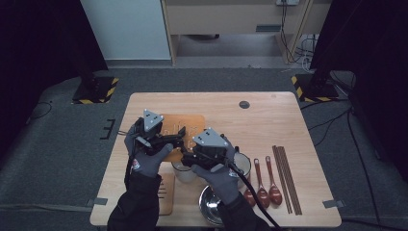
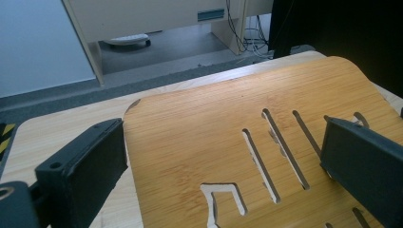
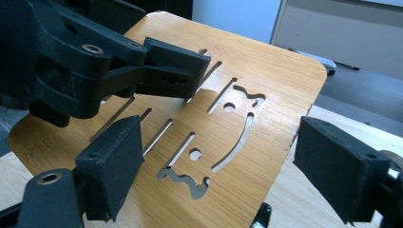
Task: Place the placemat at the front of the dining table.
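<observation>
- Hovering over the table, both tools hang above the board, a slotted bamboo panel lying flat at about ten o'clock from the table's middle.
- The left tool has its jaws wide apart with nothing between the pads; the board lies below them.
- The right tool also stands wide open and empty, its jaws straddling the board's cut-out slots from above.
- A cup sits just at six o'clock of the board, under the hands.
- Three spoons and chopsticks lie at four o'clock, well apart from the board.
</observation>
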`<act>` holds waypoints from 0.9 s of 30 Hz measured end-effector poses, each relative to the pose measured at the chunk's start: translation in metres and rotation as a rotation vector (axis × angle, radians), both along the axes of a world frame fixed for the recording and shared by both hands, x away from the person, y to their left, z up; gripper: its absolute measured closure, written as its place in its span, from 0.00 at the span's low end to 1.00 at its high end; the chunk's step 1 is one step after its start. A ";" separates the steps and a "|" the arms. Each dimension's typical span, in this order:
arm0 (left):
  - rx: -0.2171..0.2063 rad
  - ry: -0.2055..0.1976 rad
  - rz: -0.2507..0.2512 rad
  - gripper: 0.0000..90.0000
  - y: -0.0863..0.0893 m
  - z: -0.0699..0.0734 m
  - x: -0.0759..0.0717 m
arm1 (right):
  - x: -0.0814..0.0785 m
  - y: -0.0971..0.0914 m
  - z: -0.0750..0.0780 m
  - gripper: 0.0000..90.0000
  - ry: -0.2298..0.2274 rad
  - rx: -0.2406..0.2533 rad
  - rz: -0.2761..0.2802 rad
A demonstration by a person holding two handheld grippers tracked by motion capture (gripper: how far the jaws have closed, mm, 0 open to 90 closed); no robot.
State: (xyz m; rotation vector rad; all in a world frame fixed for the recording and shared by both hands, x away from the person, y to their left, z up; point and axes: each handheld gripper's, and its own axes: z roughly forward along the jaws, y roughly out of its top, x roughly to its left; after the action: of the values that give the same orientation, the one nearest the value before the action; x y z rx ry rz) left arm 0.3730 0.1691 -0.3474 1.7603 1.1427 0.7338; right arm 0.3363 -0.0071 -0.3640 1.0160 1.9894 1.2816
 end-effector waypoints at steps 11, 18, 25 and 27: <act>-0.001 -0.017 -0.018 0.01 -0.019 0.004 0.012 | 0.008 -0.018 0.003 0.18 -0.024 -0.003 -0.022; -0.005 -0.020 -0.028 0.01 -0.030 0.004 0.021 | 0.016 -0.029 0.004 0.18 -0.026 -0.011 -0.036; -0.009 -0.023 -0.037 0.01 -0.041 0.005 0.032 | 0.025 -0.040 0.004 0.18 -0.035 -0.012 -0.044; -0.010 -0.025 -0.040 0.01 -0.044 0.005 0.035 | 0.027 -0.043 0.005 0.18 -0.038 -0.014 -0.047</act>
State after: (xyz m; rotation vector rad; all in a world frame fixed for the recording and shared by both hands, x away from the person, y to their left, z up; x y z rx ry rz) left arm 0.4080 0.1251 -0.3424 1.7561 1.0894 0.7225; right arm 0.3637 -0.0504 -0.3593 1.0181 1.9323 1.2519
